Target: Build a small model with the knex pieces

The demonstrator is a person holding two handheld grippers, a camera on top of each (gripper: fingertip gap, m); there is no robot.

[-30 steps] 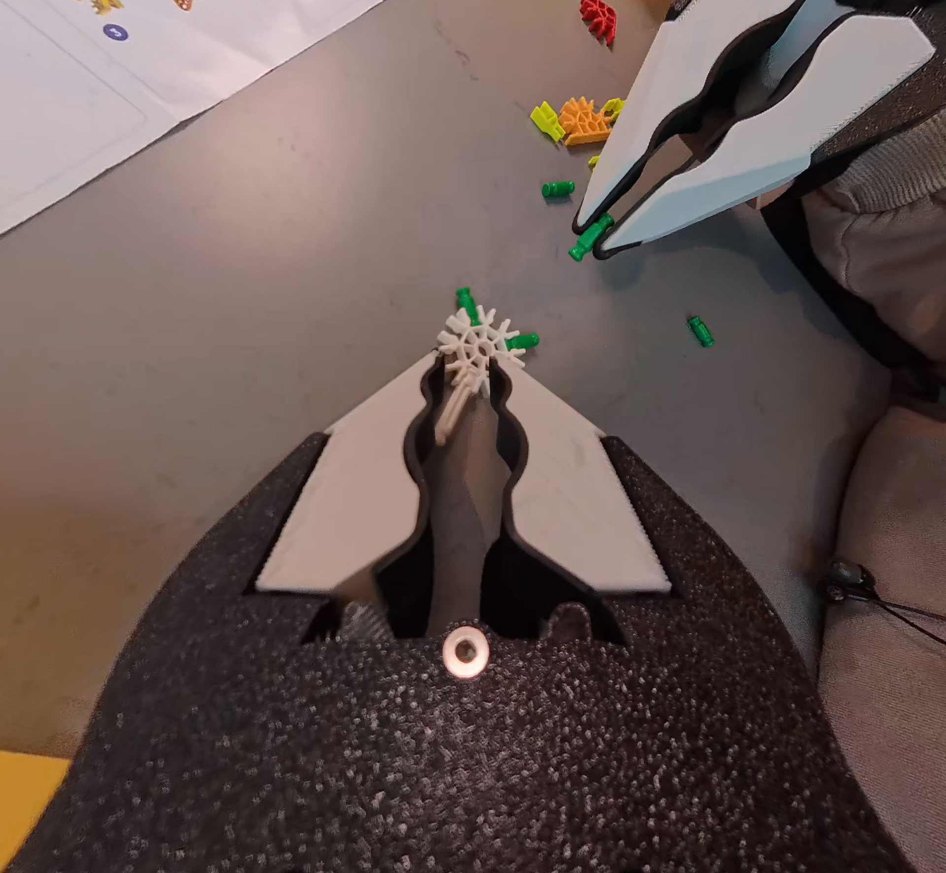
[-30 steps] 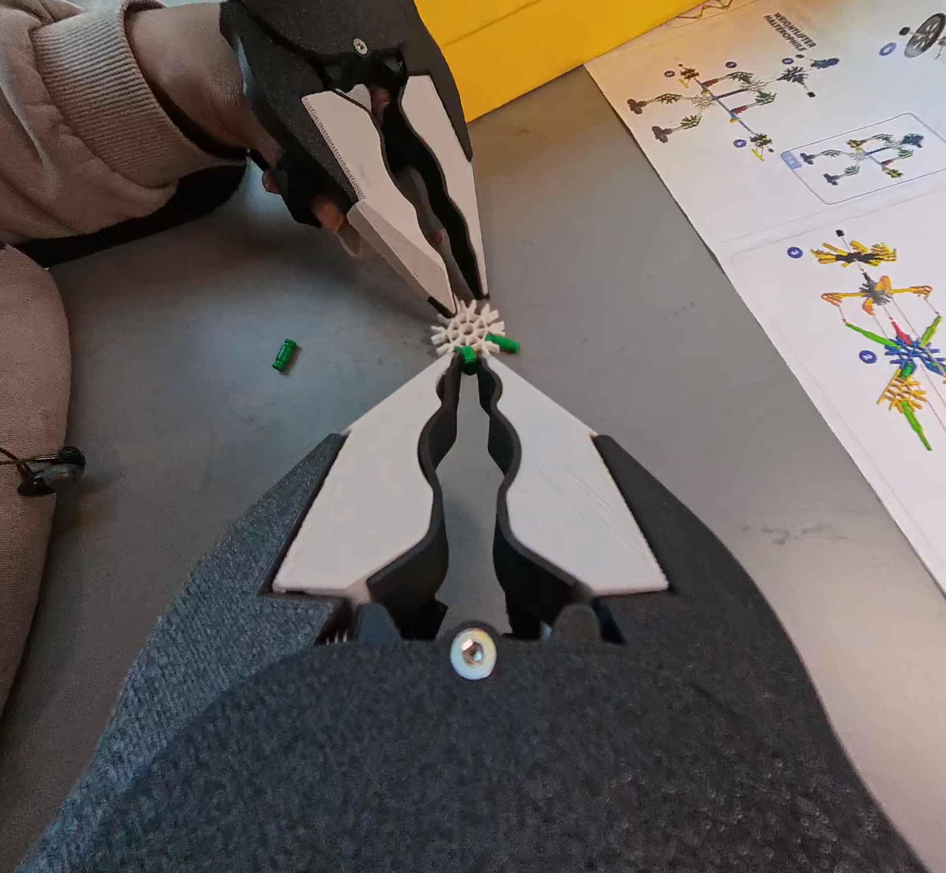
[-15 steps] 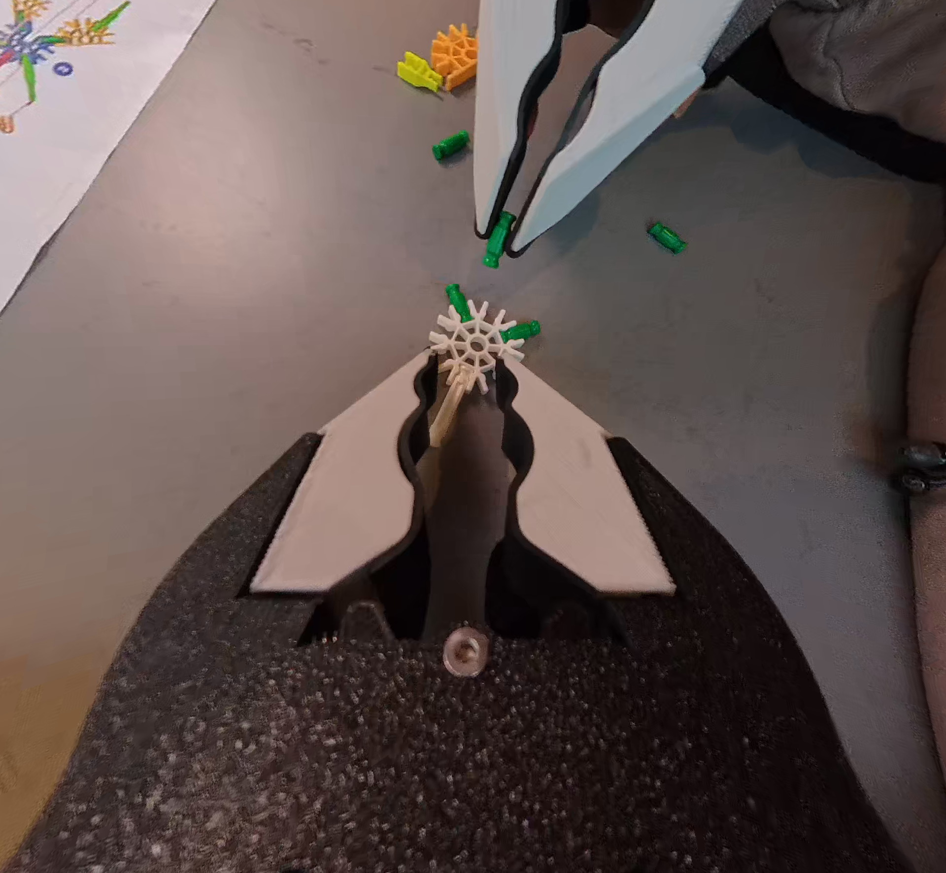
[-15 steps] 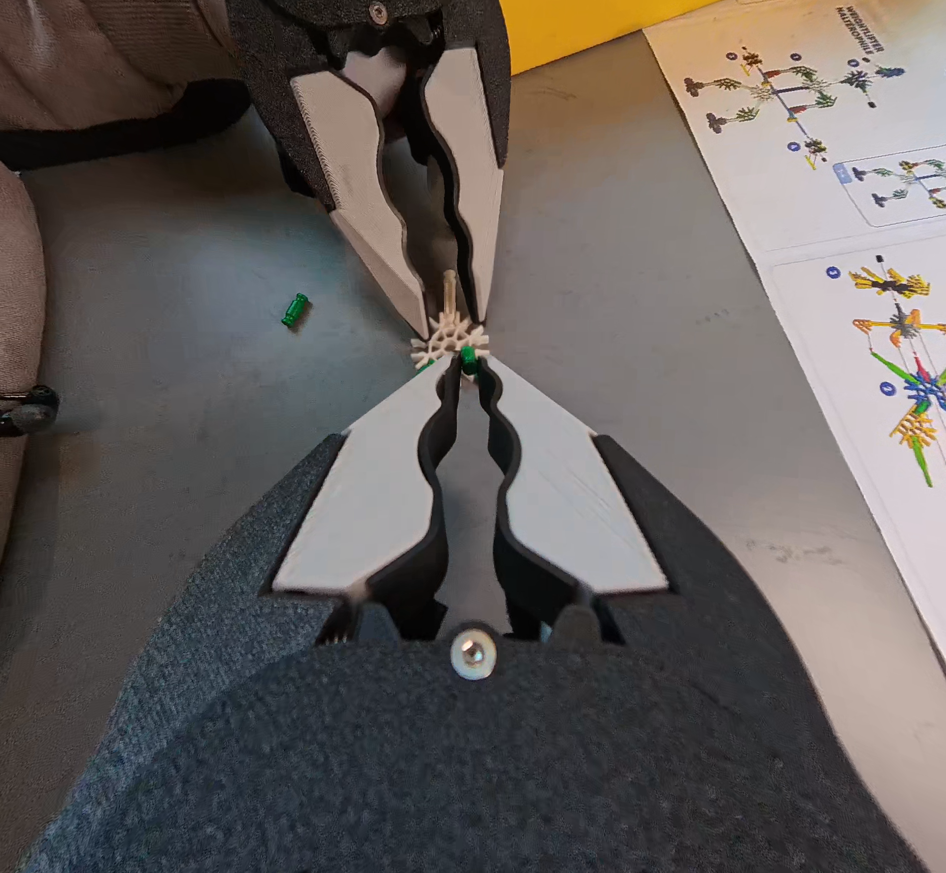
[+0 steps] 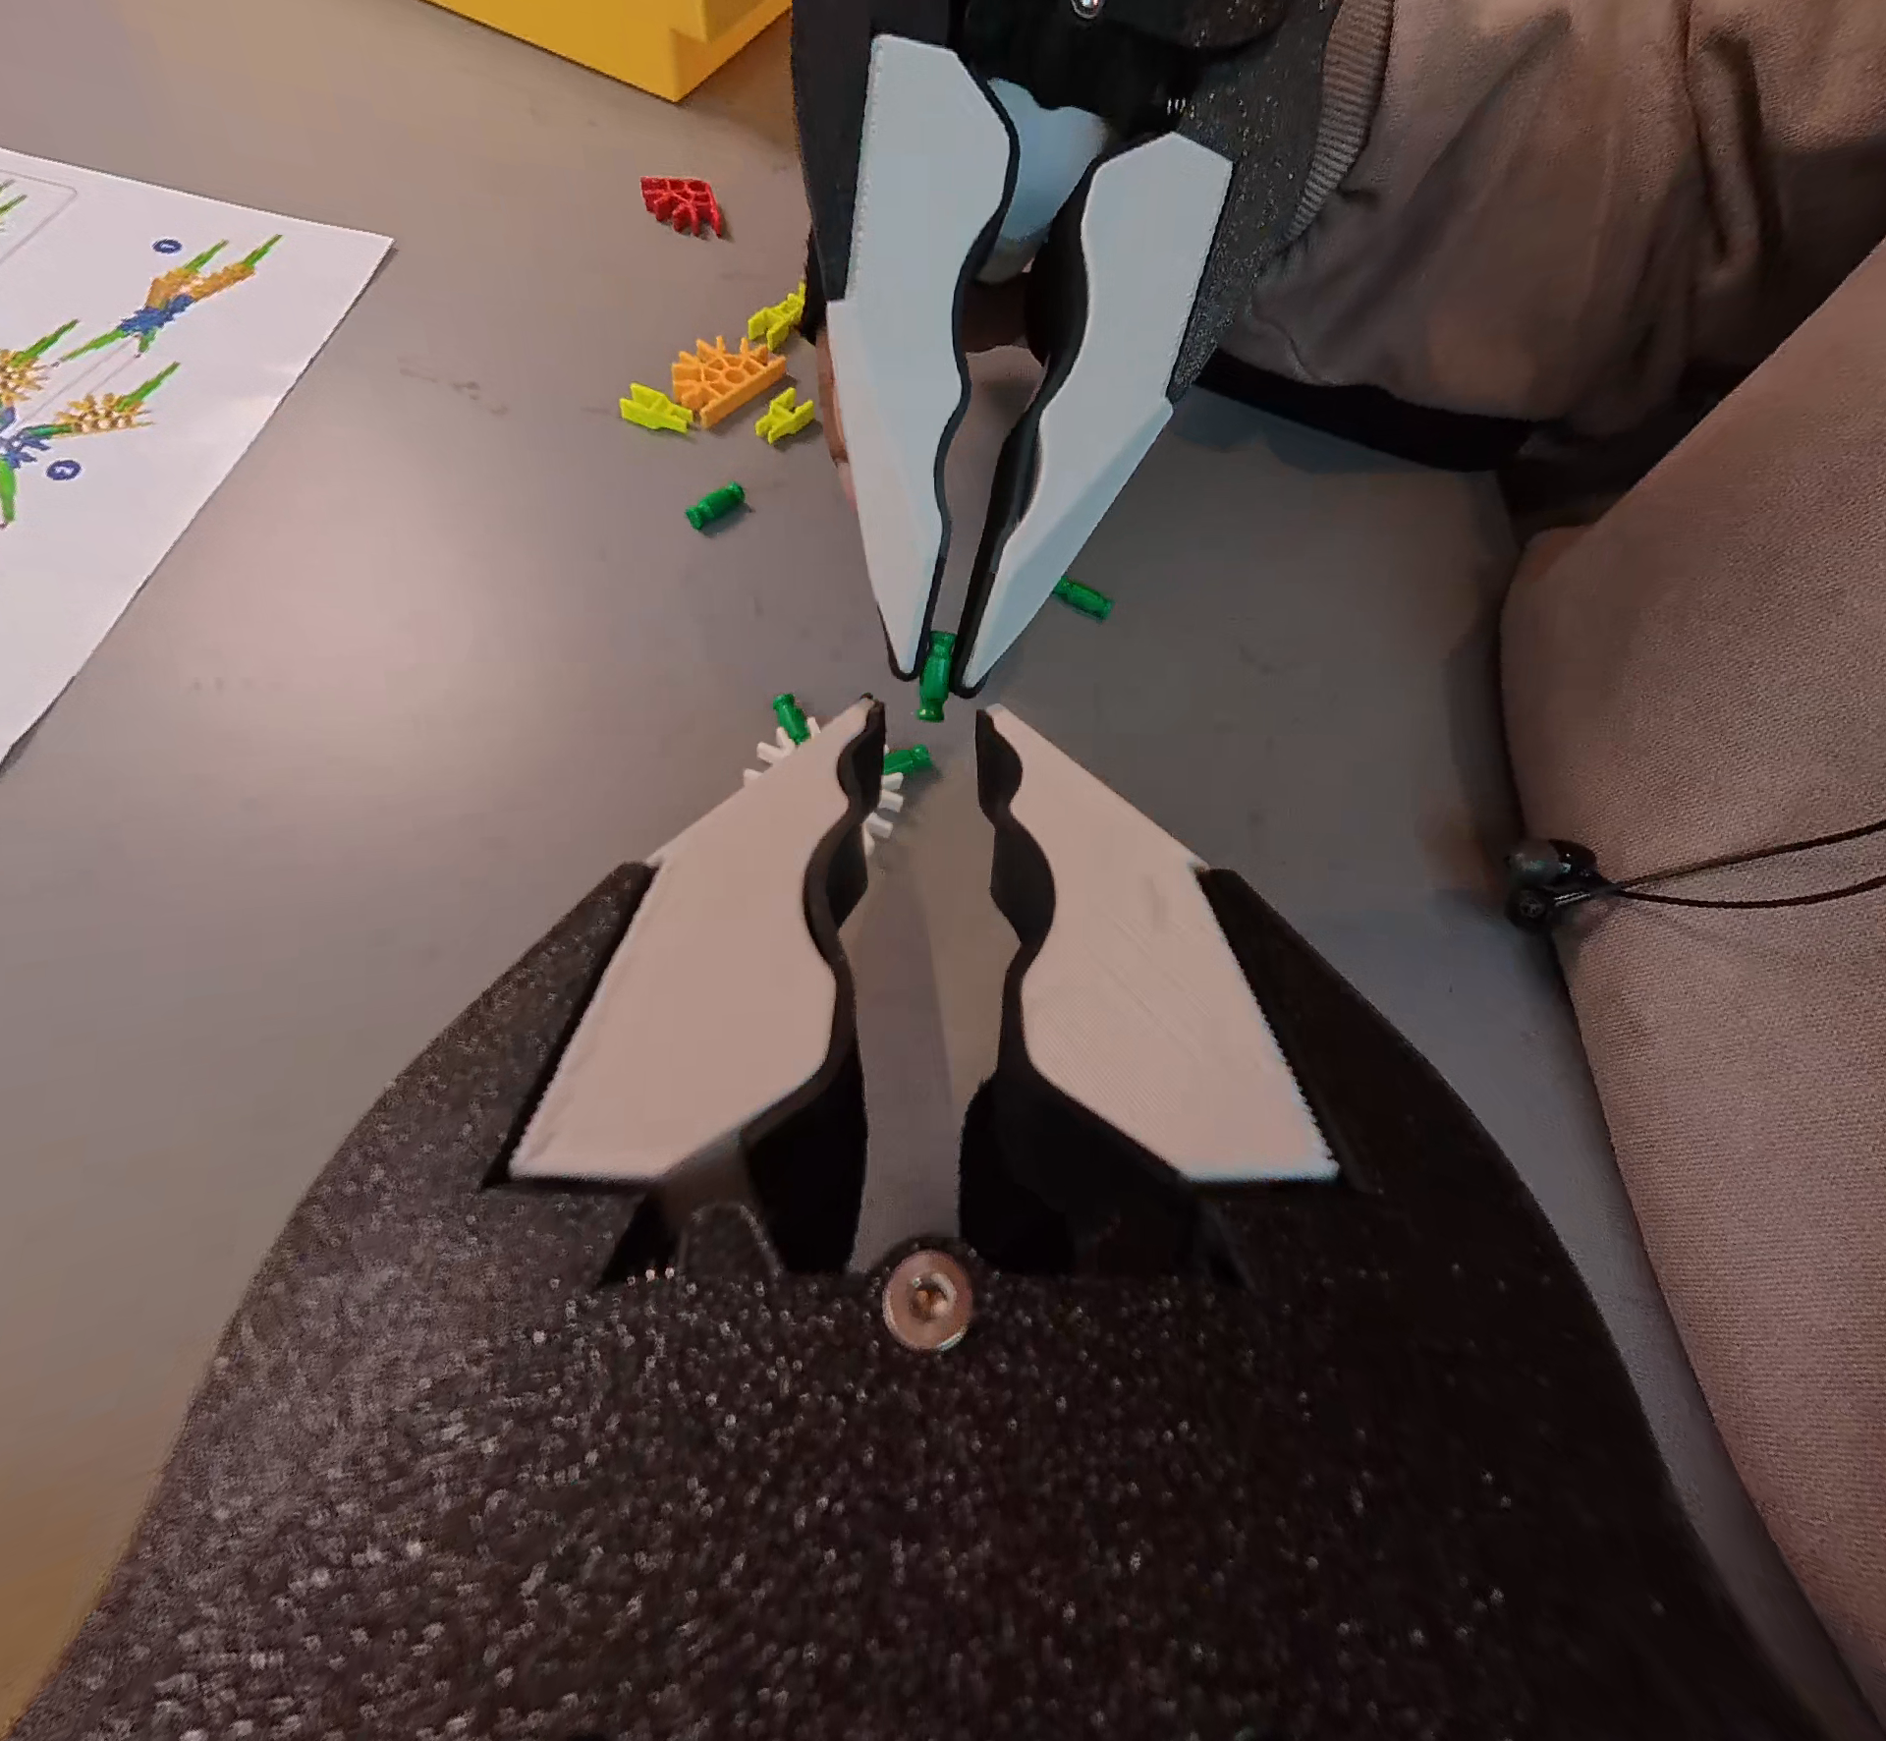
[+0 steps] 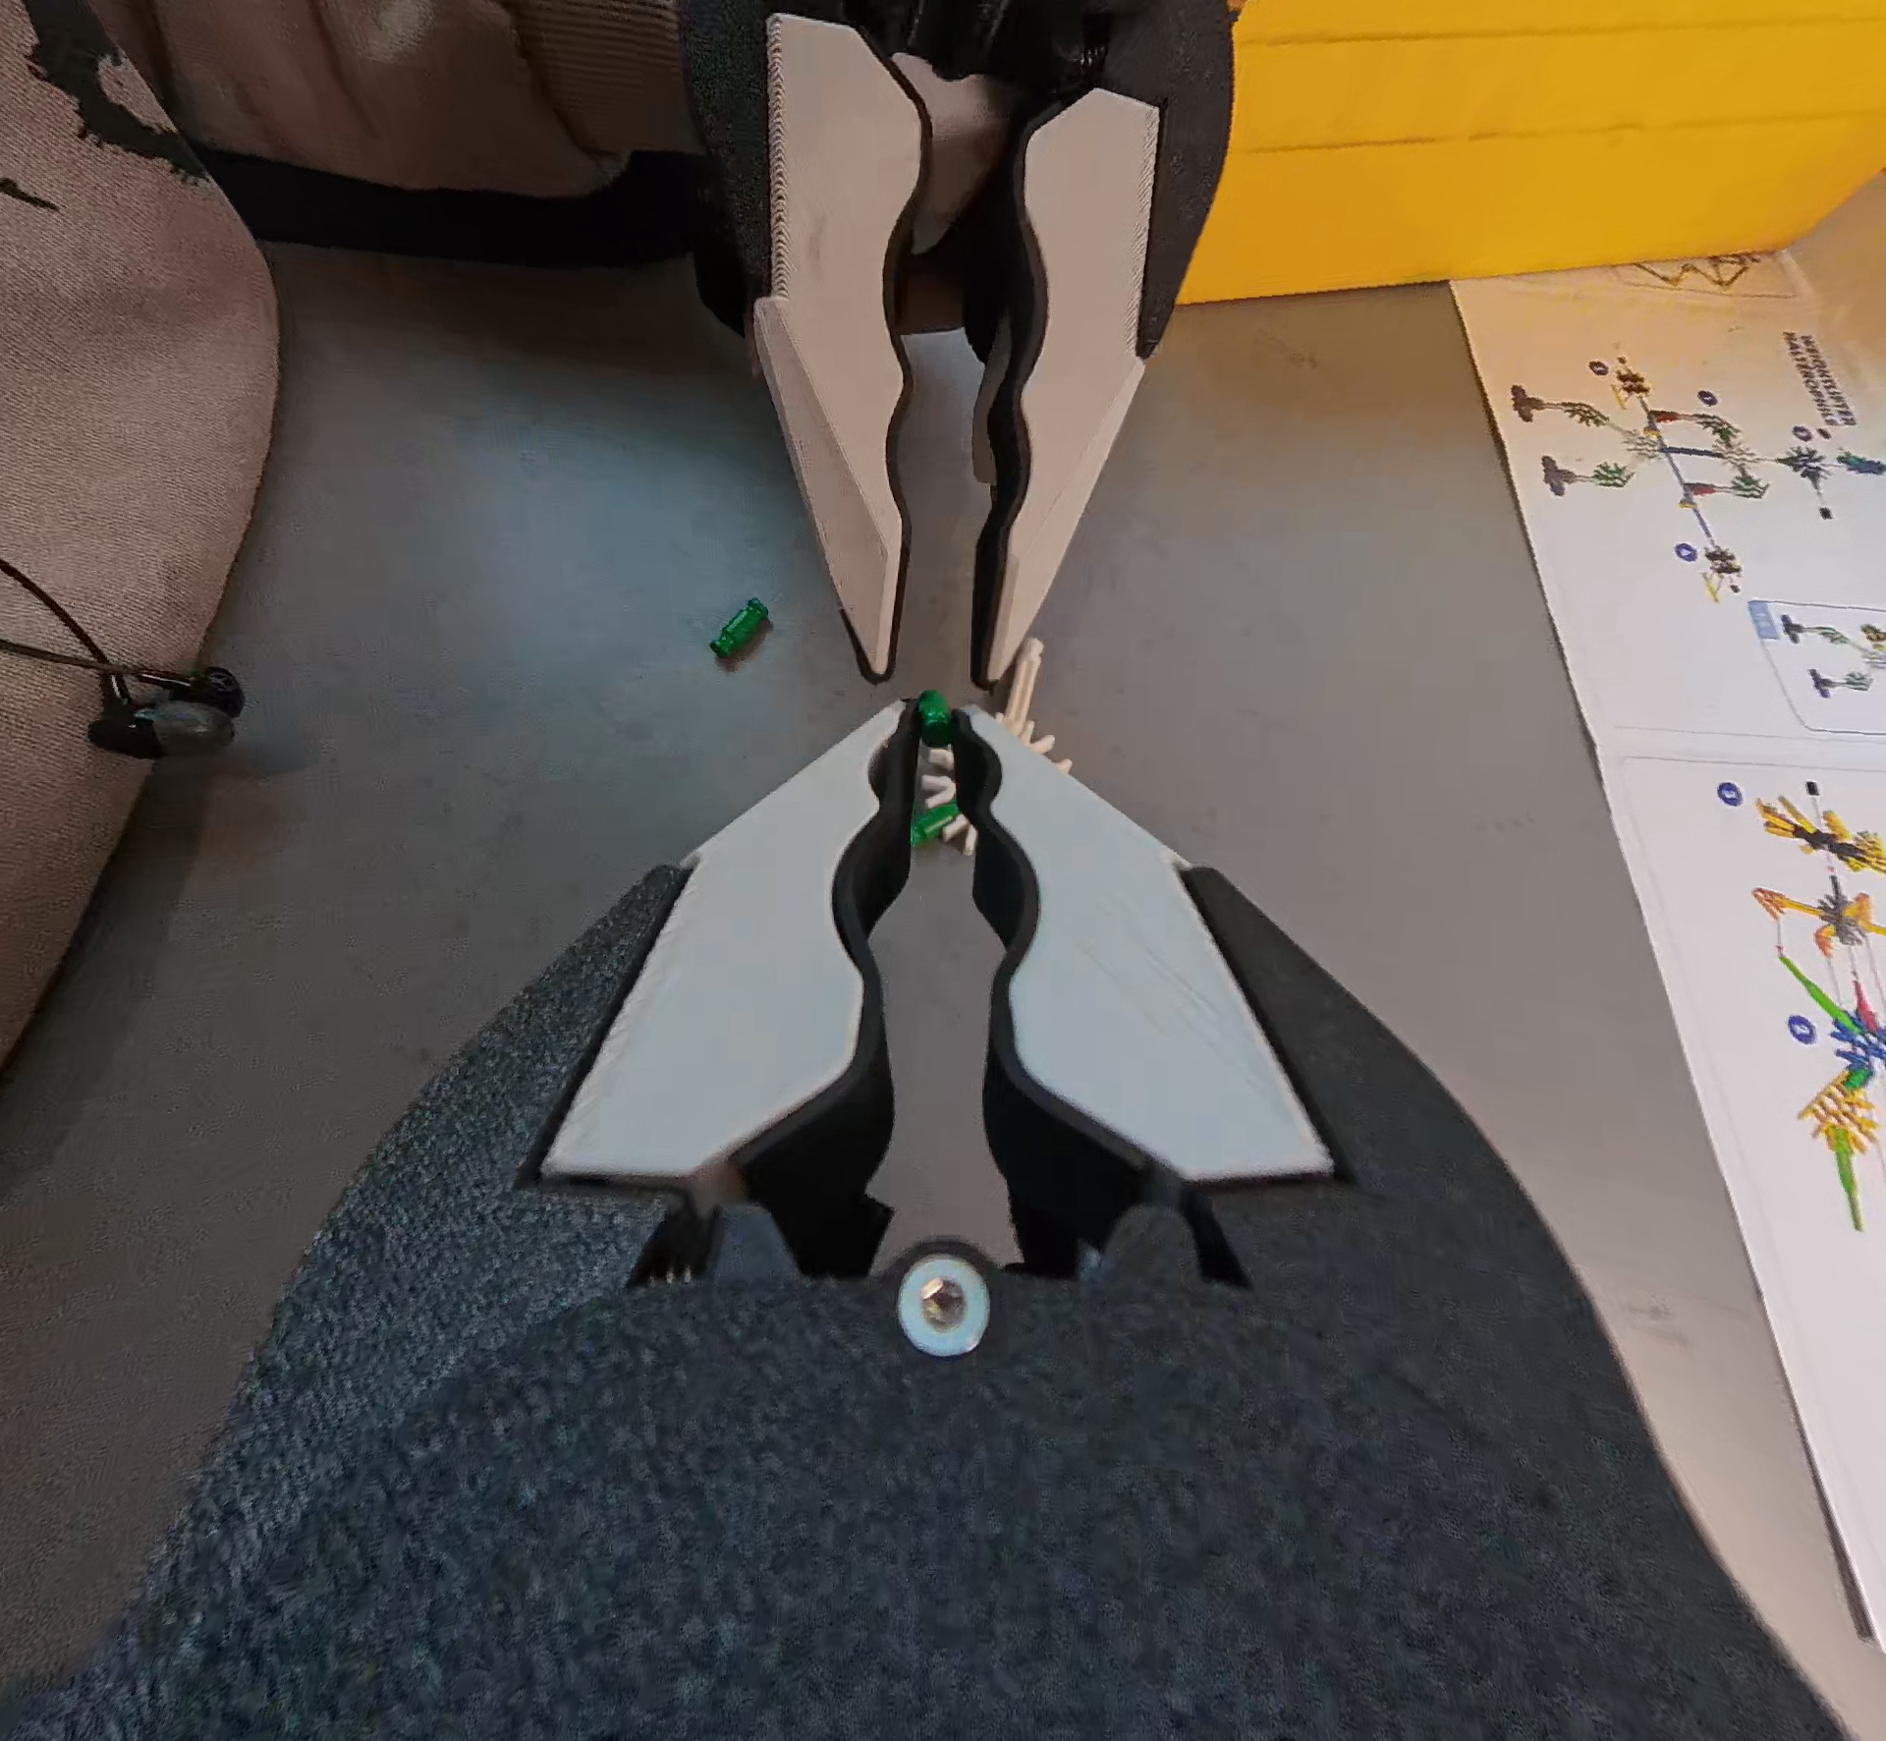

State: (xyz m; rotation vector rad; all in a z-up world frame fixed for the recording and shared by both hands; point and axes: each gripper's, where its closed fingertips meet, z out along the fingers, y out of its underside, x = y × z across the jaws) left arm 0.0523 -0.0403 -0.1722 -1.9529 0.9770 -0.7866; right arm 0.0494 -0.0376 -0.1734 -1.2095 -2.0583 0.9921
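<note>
Two grippers meet tip to tip over the white snowflake connector (image 5: 886,799): the left gripper (image 5: 927,714) gapes empty above it, the right gripper (image 6: 931,714) pinches one green peg (image 6: 931,717). Two loose green pegs (image 5: 714,506) flank it; yellow bin (image 6: 1531,89) beyond

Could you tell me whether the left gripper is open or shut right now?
Open: the left gripper shows bare table between its fingertips, and the white connector lies beneath them, unclamped.
</note>
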